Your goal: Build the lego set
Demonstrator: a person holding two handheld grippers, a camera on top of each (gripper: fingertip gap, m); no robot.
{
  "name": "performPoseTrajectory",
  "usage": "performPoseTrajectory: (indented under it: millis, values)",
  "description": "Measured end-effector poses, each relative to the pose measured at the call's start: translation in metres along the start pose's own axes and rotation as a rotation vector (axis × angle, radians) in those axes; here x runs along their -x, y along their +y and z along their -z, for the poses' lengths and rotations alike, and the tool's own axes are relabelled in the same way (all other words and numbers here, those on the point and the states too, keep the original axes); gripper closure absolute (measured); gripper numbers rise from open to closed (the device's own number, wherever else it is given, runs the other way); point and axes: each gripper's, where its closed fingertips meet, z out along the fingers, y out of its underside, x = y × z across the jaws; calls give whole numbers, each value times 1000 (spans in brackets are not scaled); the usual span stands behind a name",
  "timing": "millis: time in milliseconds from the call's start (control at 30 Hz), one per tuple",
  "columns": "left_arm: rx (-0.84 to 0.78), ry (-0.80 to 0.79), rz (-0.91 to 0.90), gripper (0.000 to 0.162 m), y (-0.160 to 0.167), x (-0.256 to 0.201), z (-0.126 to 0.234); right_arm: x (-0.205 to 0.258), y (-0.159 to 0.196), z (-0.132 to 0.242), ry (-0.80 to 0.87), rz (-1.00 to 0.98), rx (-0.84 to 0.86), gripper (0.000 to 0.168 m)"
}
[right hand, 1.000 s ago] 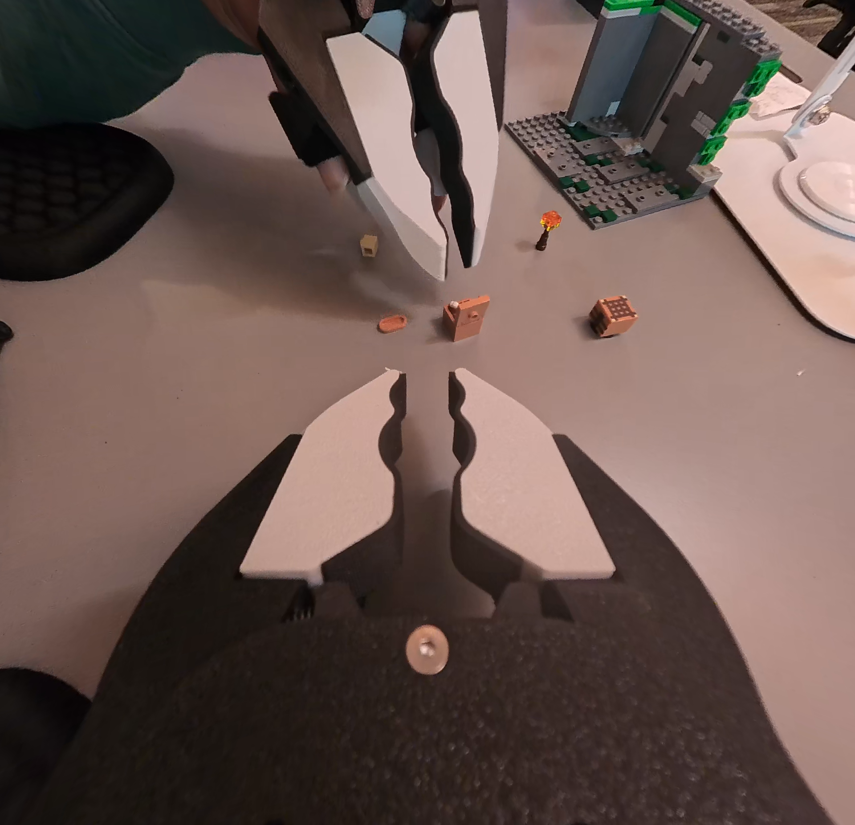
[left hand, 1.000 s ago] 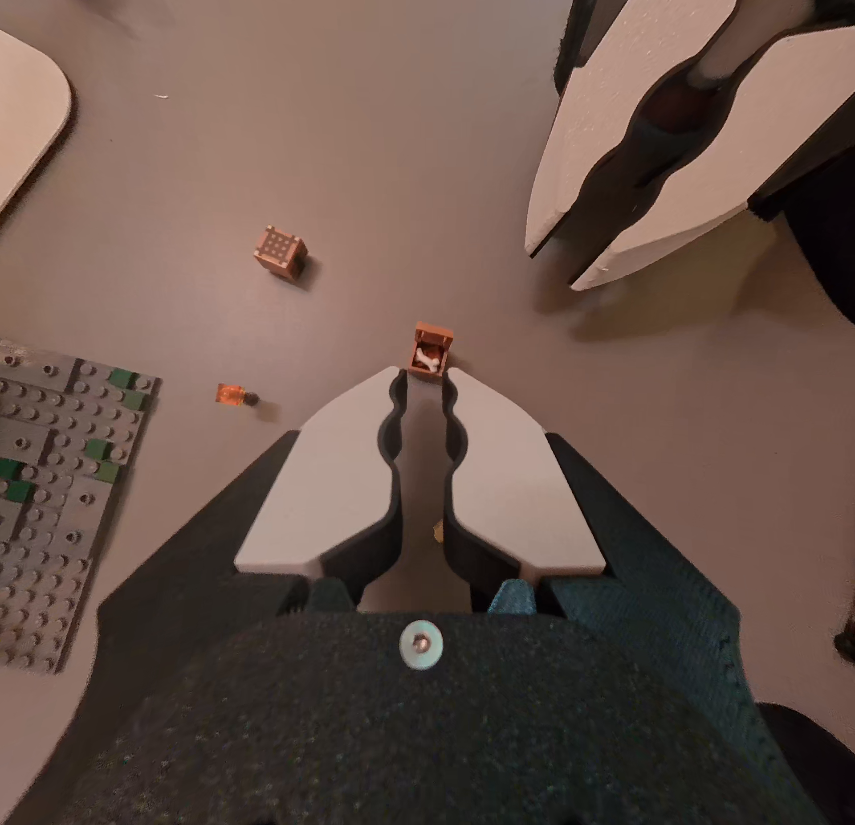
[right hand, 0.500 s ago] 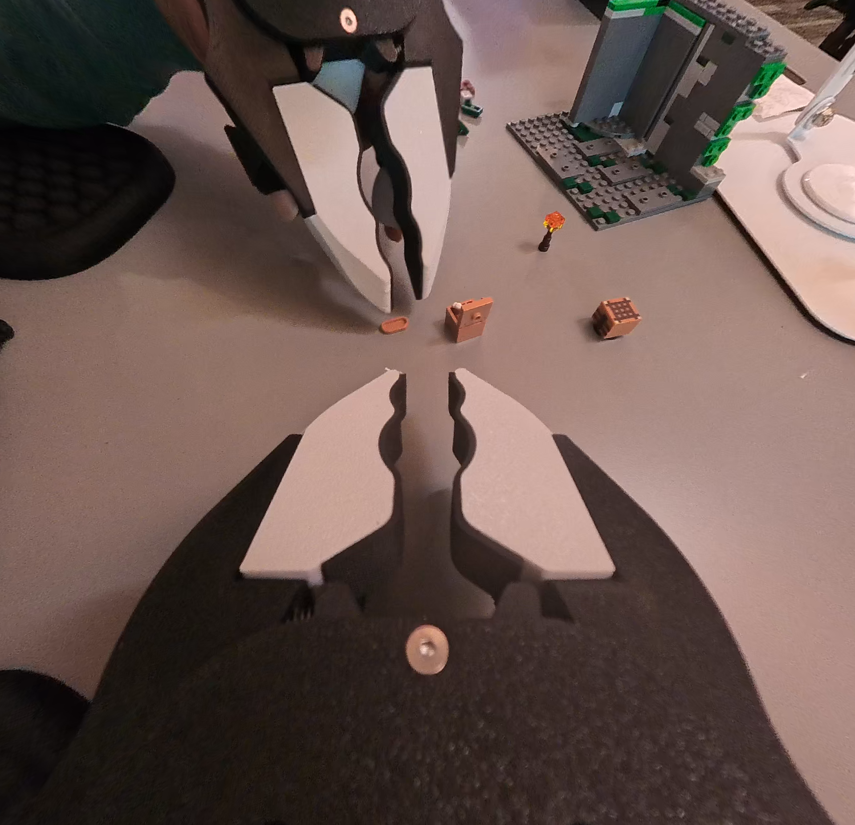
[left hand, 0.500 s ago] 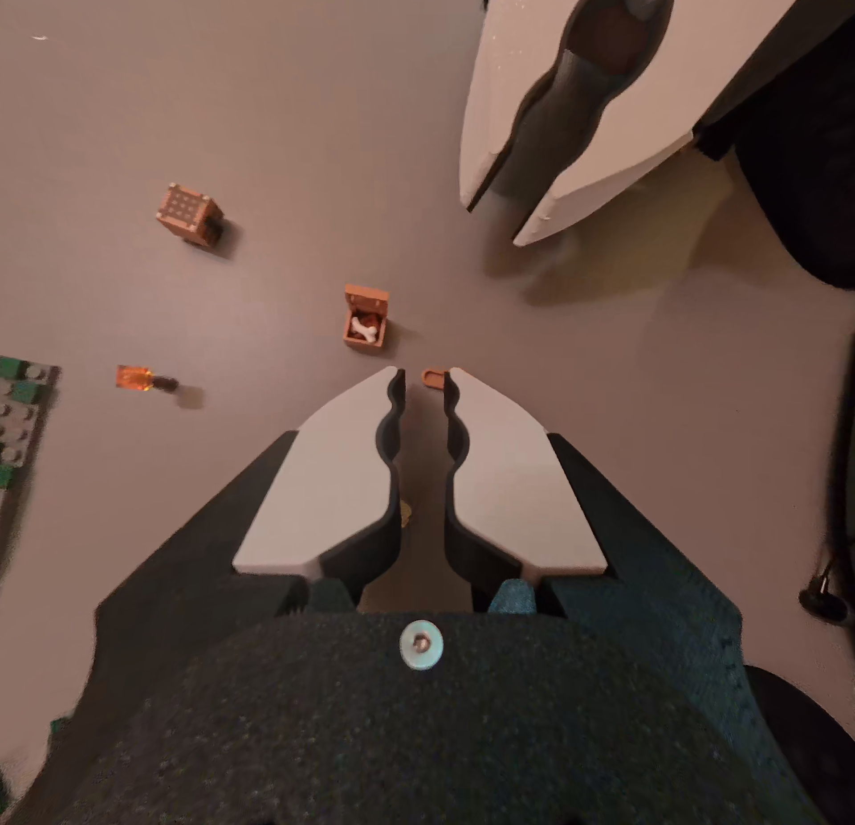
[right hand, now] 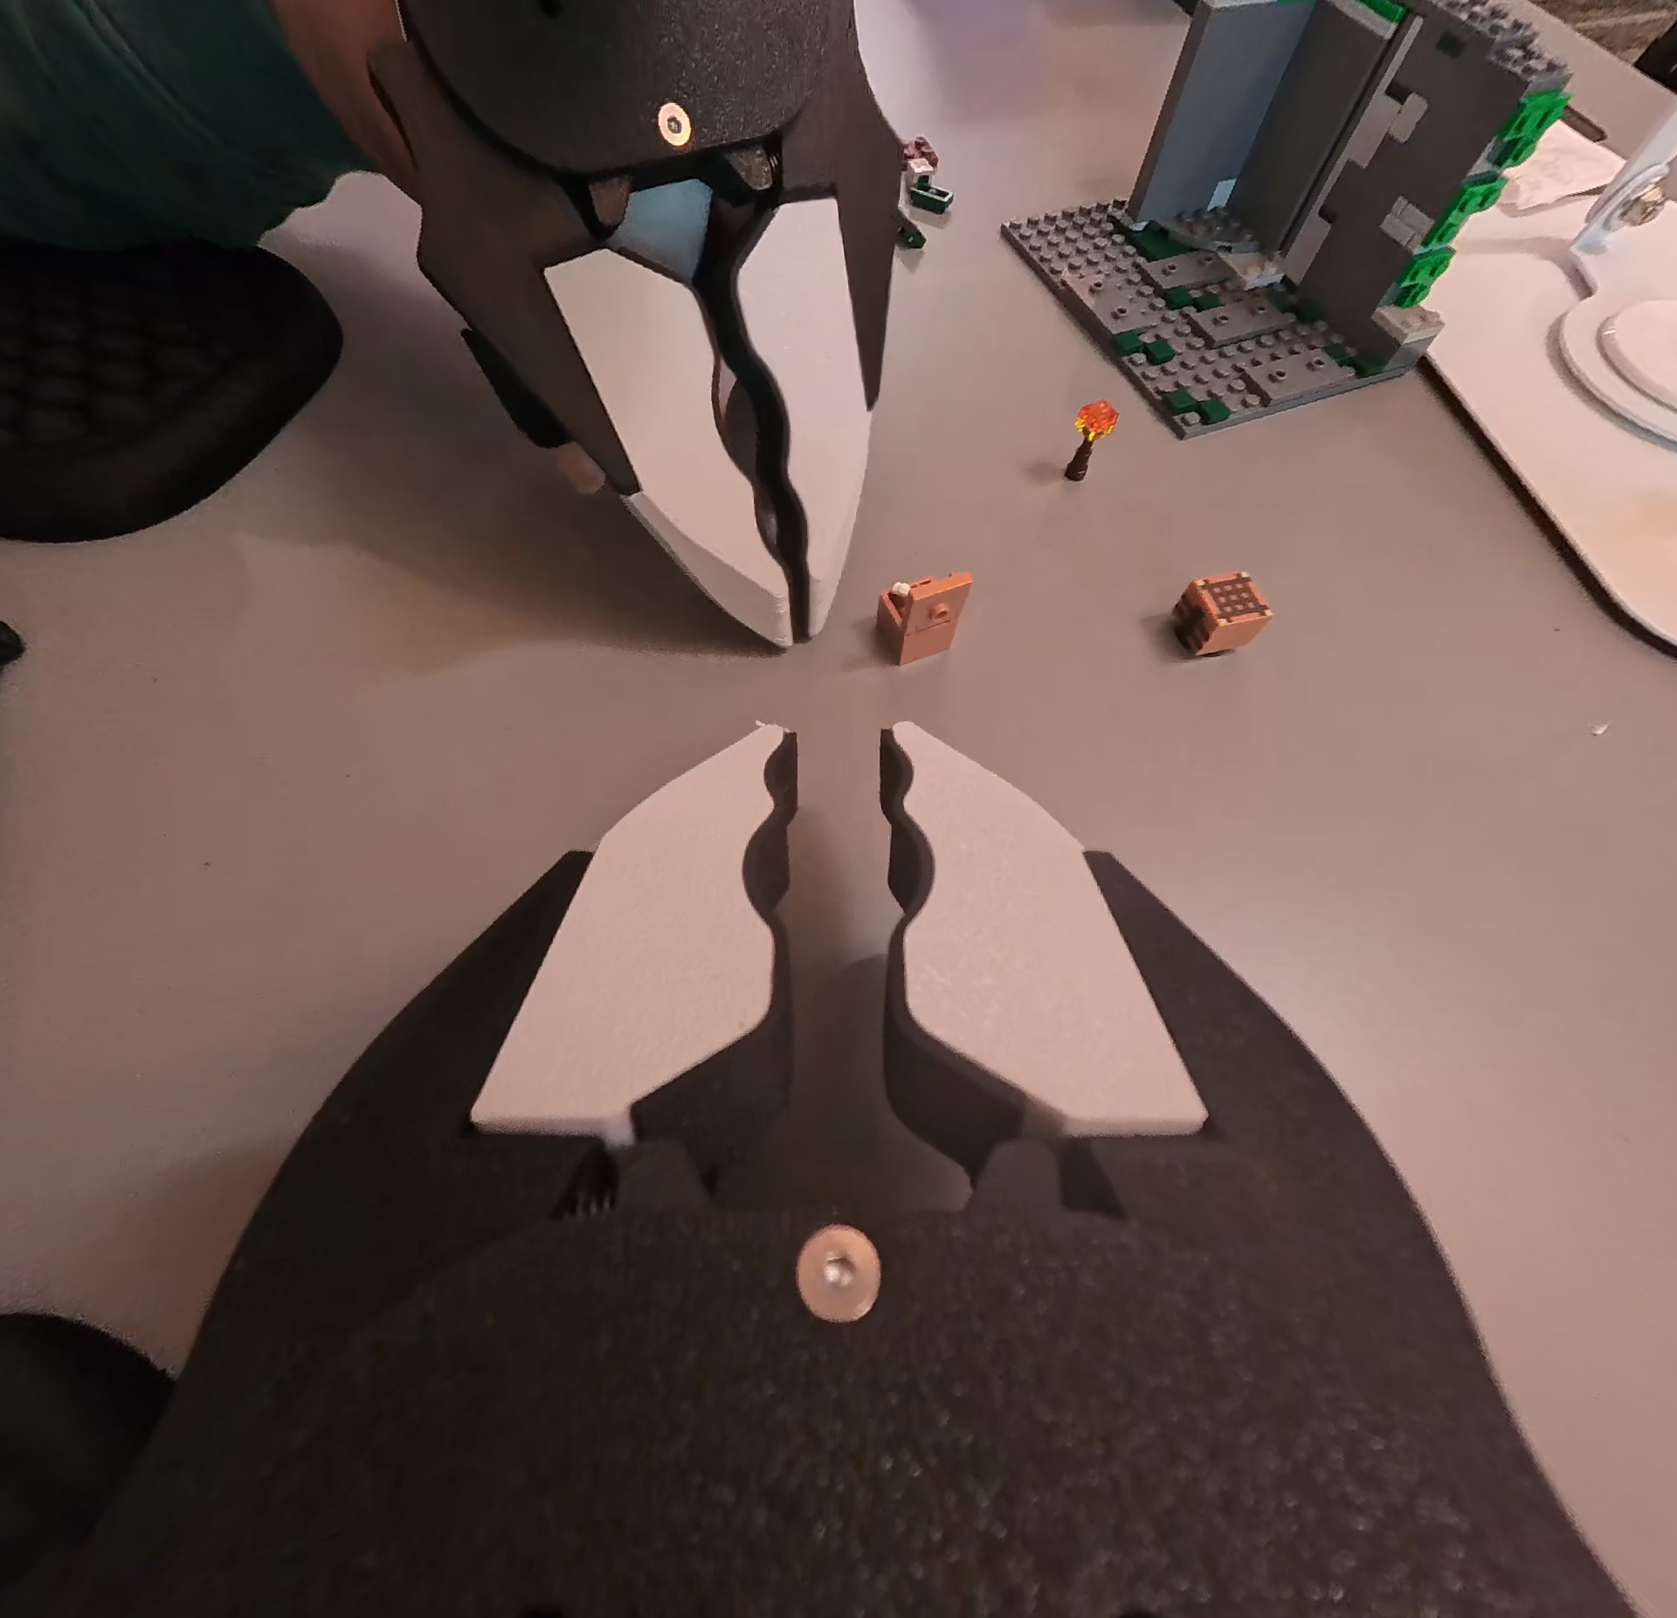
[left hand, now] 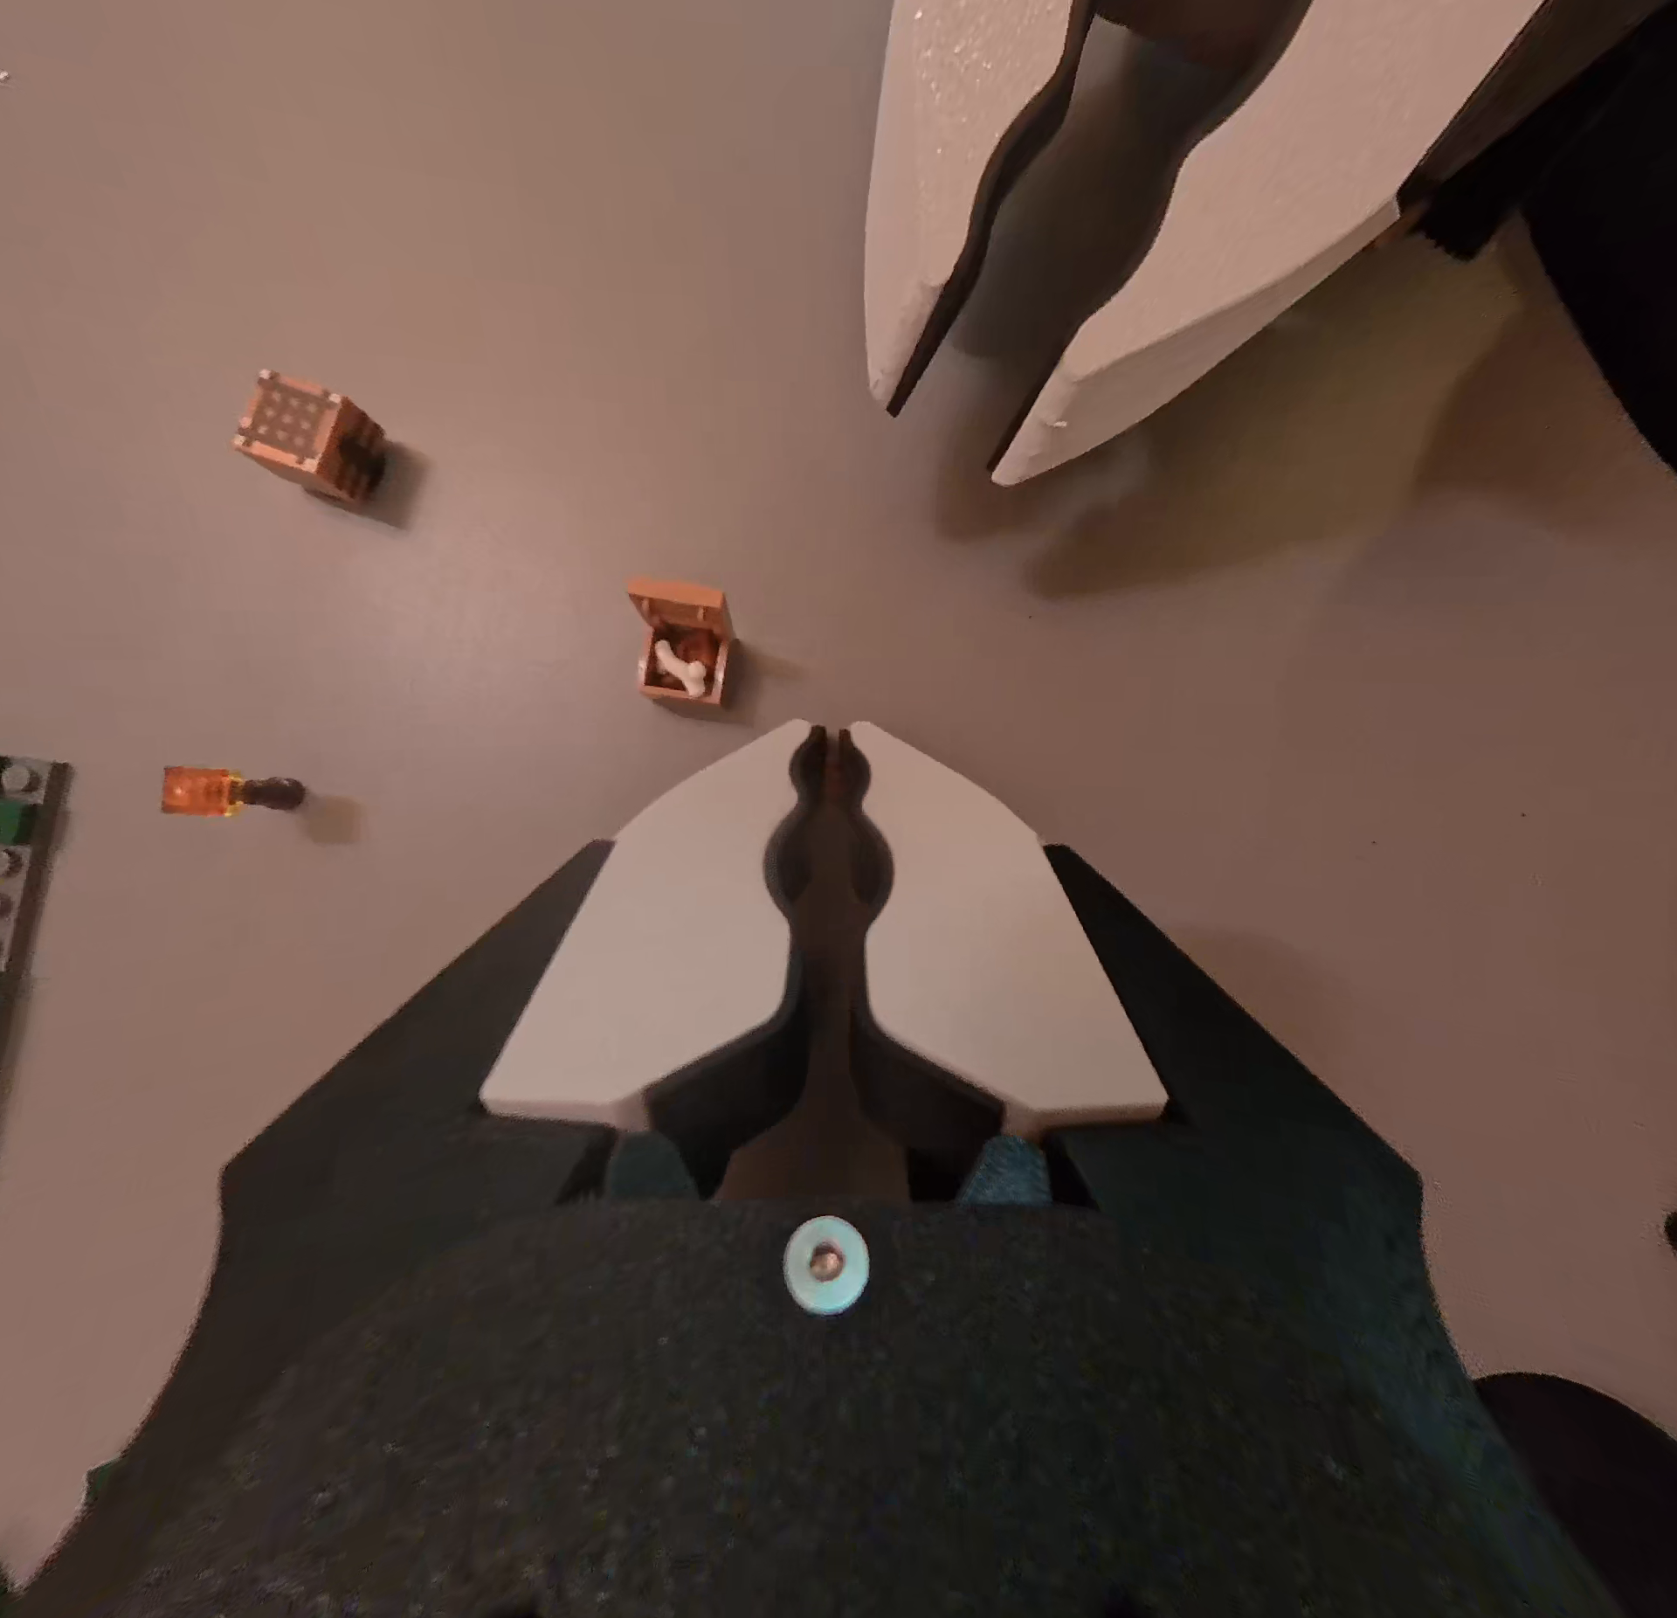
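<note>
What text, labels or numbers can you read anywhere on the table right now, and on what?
None can be read.
Brown grid-top block: a printed grid pattern only, no letters.
Small brown chest: no writing shows.
Grey and green build: no writing shows.
Paper sheet behind the build: faint marks, too small to read.

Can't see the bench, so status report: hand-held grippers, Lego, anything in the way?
Left hand-held gripper shut, tips at table beside brown chest. Right hand-held gripper open, empty. Nothing blocks the chest.
</note>
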Motion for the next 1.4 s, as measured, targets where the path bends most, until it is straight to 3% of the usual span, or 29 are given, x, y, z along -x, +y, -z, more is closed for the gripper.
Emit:
performPoseTrajectory:
  millis: [1067,1233,1400]
  values:
    - [-49,-14,8,162,-2,7,8,-1,4,-2,-4,-9,8,151]
    - [-57,-2,10,146,0,9,13,-1,3,-1,-1,-6,9,151]
    - [-47,27,-9,144,3,5,12,-1,3,-1,1,-6,7,151]
